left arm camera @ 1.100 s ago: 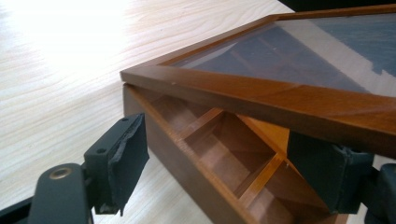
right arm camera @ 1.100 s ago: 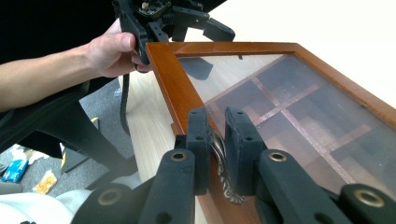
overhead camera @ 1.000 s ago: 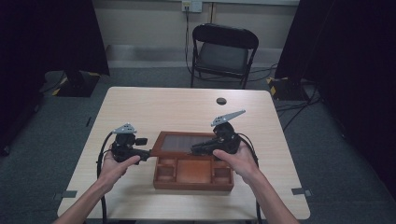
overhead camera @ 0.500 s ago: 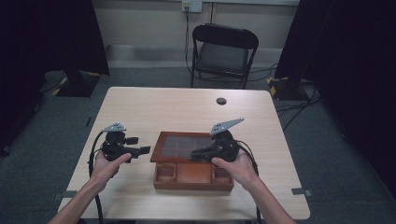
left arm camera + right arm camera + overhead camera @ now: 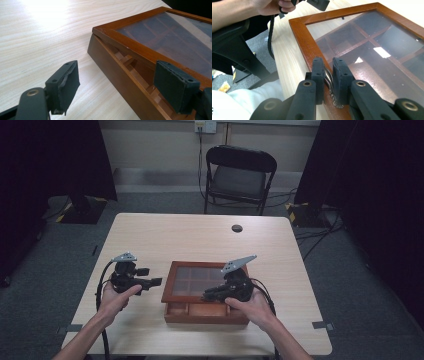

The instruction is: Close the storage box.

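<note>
A brown wooden box with a glass lid lies near the table's front edge. The lid's front edge stands slightly raised, leaving a gap over the compartments. My right gripper is shut on the small metal handle at the front of the lid frame. My left gripper is held just left of the box, open, with nothing between its pads. In the left gripper view the box's side wall lies just ahead of the jaws.
The light wooden table has a small black round object at its far middle. A black folding chair stands behind the table. Cables trail from both grippers over the front edge.
My left gripper has drawn back to the left, away from the box's side. My right gripper has sunk a little with the lid handle in it, and the lid sits lower.
</note>
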`<action>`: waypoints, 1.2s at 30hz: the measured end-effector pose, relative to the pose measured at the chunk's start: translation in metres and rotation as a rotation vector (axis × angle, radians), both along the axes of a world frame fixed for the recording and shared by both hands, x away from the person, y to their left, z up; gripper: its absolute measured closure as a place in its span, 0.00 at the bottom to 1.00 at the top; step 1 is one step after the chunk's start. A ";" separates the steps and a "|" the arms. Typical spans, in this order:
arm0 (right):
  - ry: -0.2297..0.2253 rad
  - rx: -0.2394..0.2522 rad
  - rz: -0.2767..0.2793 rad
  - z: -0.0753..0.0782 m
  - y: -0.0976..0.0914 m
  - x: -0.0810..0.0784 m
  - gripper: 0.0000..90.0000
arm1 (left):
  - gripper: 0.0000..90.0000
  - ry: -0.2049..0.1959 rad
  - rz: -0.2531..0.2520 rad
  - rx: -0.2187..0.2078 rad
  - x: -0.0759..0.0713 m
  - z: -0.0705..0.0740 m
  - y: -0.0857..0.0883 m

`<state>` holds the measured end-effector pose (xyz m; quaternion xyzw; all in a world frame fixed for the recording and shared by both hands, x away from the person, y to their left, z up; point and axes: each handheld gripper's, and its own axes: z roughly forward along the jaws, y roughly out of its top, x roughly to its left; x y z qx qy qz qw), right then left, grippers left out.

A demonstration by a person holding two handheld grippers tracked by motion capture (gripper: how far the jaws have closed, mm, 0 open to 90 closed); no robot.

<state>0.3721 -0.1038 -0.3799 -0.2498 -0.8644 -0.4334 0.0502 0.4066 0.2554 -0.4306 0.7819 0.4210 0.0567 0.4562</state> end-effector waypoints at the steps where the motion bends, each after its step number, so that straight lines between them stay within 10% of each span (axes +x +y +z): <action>1: 0.006 -0.005 0.001 -0.002 0.000 -0.001 0.89 | 0.23 0.000 0.000 0.003 0.000 0.000 0.000; 36: 0.079 -0.102 0.021 -0.048 0.010 -0.006 0.89 | 0.22 0.024 0.003 0.019 0.001 -0.006 0.000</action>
